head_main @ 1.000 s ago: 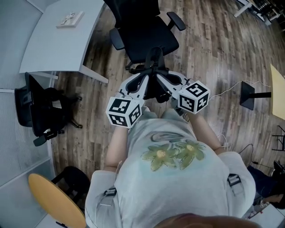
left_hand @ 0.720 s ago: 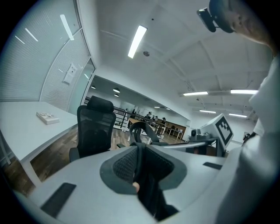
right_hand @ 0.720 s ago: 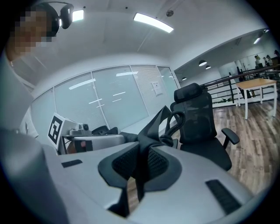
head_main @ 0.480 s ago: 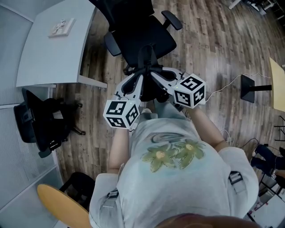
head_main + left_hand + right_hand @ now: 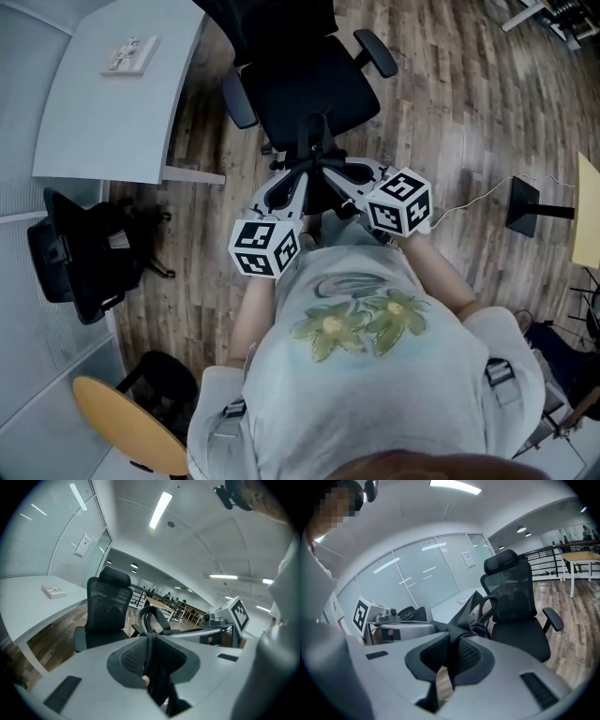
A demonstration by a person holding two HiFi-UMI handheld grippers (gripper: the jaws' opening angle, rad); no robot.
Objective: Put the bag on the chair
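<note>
Bag (image 5: 323,192) held aloft, not yet placed; left gripper (image 5: 149,656) and right gripper (image 5: 450,656) jaws each pinching its fabric; chair (image 5: 309,89) waits at 12 o'clock, seat bare.

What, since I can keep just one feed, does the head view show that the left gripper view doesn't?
Only the head view: the person's flowered shirt, a second black chair beside the table, a yellow seat and a floor stand. Only the left gripper view: the left gripper up close, jaws shut on the bag strap, and the ceiling lights. Both: the office chair, the white table, the bag's handle loop and the right gripper.
</note>
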